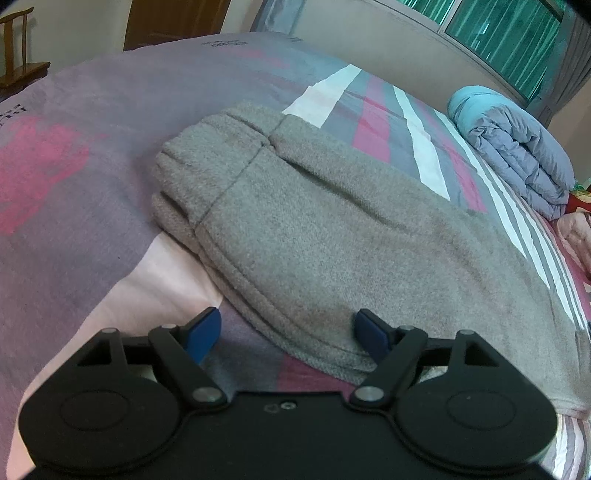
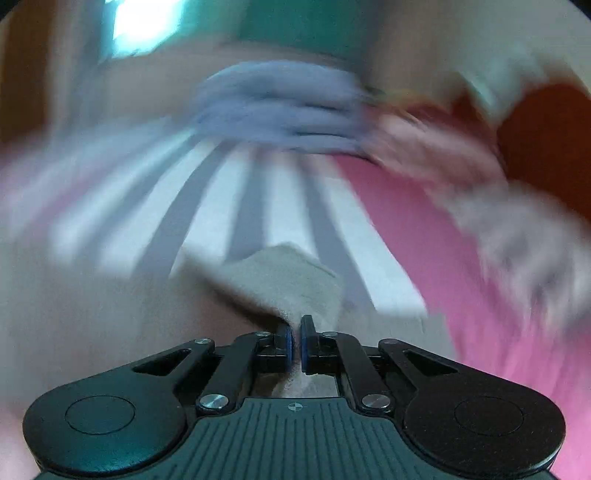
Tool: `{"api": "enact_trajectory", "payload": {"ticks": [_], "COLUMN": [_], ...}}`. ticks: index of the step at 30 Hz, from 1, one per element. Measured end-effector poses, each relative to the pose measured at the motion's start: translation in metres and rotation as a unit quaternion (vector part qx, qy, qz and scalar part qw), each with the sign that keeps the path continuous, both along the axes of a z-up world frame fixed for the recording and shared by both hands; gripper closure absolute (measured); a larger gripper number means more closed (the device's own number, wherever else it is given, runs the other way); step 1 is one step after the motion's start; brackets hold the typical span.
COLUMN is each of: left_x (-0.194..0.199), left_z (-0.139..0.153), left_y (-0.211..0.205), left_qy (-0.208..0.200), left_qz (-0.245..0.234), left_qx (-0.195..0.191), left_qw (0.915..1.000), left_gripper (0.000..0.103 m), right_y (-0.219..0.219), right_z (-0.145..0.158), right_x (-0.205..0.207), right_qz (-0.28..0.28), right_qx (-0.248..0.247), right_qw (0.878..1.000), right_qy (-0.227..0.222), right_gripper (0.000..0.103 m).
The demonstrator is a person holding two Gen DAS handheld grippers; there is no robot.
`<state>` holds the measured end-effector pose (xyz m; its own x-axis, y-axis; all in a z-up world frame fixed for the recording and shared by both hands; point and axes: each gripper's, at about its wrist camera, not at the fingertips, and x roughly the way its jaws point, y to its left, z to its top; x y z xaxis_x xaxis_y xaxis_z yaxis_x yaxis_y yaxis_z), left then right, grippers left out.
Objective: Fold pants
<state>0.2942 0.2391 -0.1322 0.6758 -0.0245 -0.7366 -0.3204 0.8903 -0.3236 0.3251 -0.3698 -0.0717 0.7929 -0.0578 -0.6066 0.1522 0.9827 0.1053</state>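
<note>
Grey fleece pants (image 1: pixel 314 229) lie folded lengthwise on the bed, waistband at the far left. My left gripper (image 1: pixel 286 338) is open, its blue pads either side of the pants' near edge, with no hold on the cloth. In the right wrist view, which is blurred by motion, my right gripper (image 2: pixel 296 341) is shut on a bunched corner of the grey pants (image 2: pixel 284 280) and holds it above the striped bedsheet.
The bed (image 1: pixel 74 177) has a purple, pink and white striped sheet. A folded blue-grey duvet (image 1: pixel 517 147) lies at the far right, also in the right wrist view (image 2: pixel 280 107). A wooden chair (image 1: pixel 18 55) stands far left. A window (image 1: pixel 509 33) is behind.
</note>
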Motion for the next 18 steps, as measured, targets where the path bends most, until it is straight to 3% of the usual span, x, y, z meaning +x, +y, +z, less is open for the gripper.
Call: {"api": "enact_trajectory", "payload": {"ticks": [1,2,3,6,7,8,10,13,18], "left_x": [0.0,0.0,0.0,0.001,0.001,0.001,0.002,0.001,0.0], "left_z": [0.0,-0.001,-0.001,0.0,0.0,0.0,0.0,0.0,-0.001], "left_y": [0.0,-0.001,-0.002,-0.003,-0.003,-0.003,-0.002,-0.003,-0.004], "left_qy": [-0.001,-0.001,-0.001,0.003,0.004,0.005,0.006,0.004,0.0], "left_qz": [0.0,0.001,0.001,0.002,0.002,0.001,0.001,0.003,0.005], "left_qx": [0.001,0.002,0.004,0.007,0.007,0.007,0.005,0.006,0.007], "left_qw": [1.0,1.0,1.0,1.0,1.0,1.0,1.0,1.0,1.0], "left_gripper": [0.029,0.029,0.029,0.029,0.029,0.029,0.029,0.029,0.028], "right_y": [-0.026,-0.053,-0.079,-0.107,-0.112,-0.115,-0.12,-0.126,-0.137], "right_z": [-0.002,-0.009,-0.03,-0.089,-0.1,-0.104,-0.105,-0.103,-0.092], "right_x": [-0.015,-0.034,-0.055,-0.081,-0.087,-0.089,-0.089,-0.091,-0.104], "right_qz": [-0.056,-0.11,-0.16,-0.224,-0.227,-0.227,-0.229,-0.231,-0.253], "right_qx": [0.078,0.161,0.255,0.398,0.43,0.446,0.459,0.45,0.455], "right_qw": [0.995,0.98,0.952,0.889,0.872,0.864,0.856,0.861,0.851], "right_qy": [-0.02,-0.041,-0.057,-0.038,-0.054,-0.059,-0.061,-0.06,-0.073], "right_gripper": [0.099,0.099,0.099,0.099,0.099,0.099,0.099,0.099,0.099]}}
